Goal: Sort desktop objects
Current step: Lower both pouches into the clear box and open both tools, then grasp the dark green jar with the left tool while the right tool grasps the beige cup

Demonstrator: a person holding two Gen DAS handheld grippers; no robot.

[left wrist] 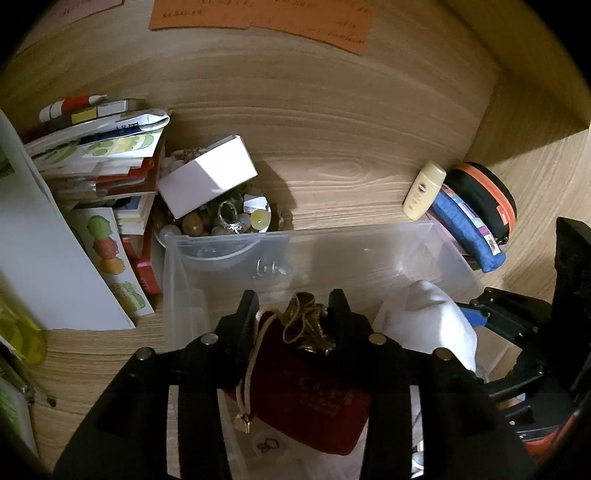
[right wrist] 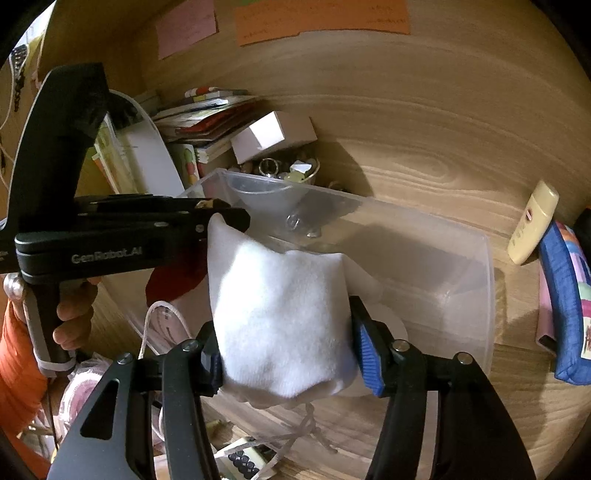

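Lying lengthwise w/ gathered neck pointing away: red pouch btwn left claw.

A dark red drawstring pouch and a white cloth pouch sit side by side inside the clear plastic bin.

1. At the top of the left wrist view we see an orange paper sheet on the wood wall.
2. Upper left in the right wrist view, we see a pink note.
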